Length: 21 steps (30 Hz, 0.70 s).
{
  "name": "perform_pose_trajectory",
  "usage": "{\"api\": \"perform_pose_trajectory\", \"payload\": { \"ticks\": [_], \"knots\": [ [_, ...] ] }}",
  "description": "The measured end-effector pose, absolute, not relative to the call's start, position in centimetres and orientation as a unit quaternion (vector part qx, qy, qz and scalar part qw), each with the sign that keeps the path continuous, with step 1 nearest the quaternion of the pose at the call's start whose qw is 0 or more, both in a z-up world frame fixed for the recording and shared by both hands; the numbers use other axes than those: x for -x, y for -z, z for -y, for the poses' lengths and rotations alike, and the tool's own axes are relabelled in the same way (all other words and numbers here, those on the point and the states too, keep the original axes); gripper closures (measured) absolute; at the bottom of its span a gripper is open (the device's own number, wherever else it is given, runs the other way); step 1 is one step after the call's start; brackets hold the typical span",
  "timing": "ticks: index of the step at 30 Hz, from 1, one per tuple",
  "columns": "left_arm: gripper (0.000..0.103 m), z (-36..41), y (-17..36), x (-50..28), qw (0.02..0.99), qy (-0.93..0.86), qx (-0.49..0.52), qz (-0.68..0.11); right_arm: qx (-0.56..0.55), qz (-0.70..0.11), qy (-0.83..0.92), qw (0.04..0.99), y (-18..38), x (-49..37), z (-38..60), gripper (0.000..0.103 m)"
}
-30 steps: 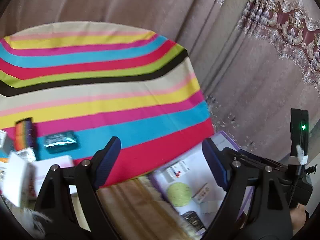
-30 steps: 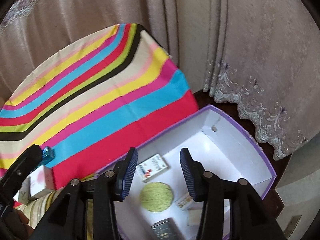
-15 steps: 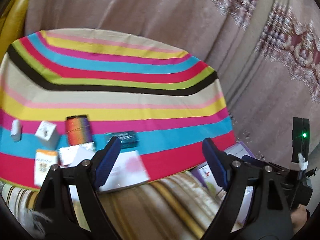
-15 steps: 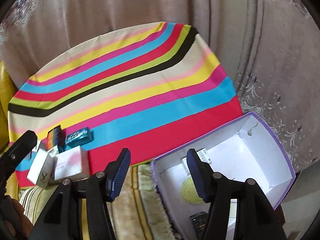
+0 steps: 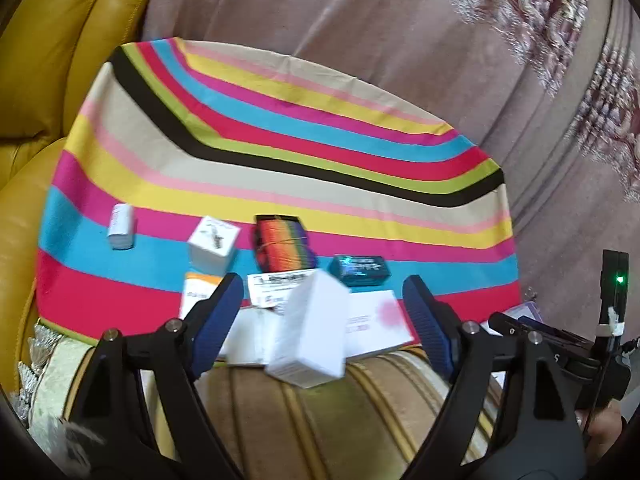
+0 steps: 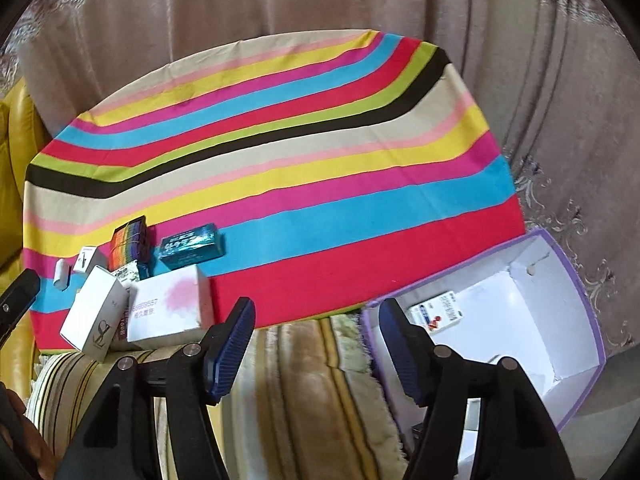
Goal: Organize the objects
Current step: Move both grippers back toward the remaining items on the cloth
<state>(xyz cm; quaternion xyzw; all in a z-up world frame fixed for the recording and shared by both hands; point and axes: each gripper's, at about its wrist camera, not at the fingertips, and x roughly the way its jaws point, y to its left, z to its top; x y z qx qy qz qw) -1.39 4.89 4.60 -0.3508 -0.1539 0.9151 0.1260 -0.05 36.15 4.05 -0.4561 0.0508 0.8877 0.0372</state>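
Left tongs (image 5: 324,320) closing, nothing gripped; tall white box (image 5: 312,332) between; small boxes on striped cloth (image 5: 280,184).

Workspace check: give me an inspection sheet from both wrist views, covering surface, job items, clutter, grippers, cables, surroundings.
Surface: striped cloth, with a fringed striped fabric at its near edge.
Job's things: small boxes clustered at the near left: white box, pink-print box, teal box, rainbow box, cube box, small white box. Purple-rimmed bin at the right holds a medicine carton.
Clutter: nothing seen.
Grippers: left gripper closing, white box in line between its fingers, not gripped; right gripper opening, nothing between.
Cables: thin cable on the right gripper.
Surroundings: curtain behind, yellow sofa at left.
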Motion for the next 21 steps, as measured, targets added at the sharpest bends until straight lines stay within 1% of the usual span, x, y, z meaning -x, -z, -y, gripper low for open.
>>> {"api": "perform_pose_trajectory", "payload": {
  "ticks": [5,15,17,21],
  "knots": [
    [0.024,-3.0,-4.1,1.6,0.112,-0.914,0.356,0.158,0.465,-0.039,-0.884,0.021,-3.1,1.1,-34.3,0.031],
    [0.027,0.7,-2.8,2.1,0.067,-0.911,0.371,0.167,0.469,-0.012,-0.883,-0.018,-2.2,3.6,-30.8,0.024],
    [0.028,1.4,-2.6,2.6,0.058,-0.911,0.374,0.164,0.469,-0.007,-0.883,-0.030,-2.1,4.3,-30.1,0.021],
    [0.029,3.1,-2.2,3.3,0.032,-0.912,0.378,0.158,0.472,-0.003,-0.880,-0.045,-1.7,5.9,-29.0,0.020]
  ]
}}
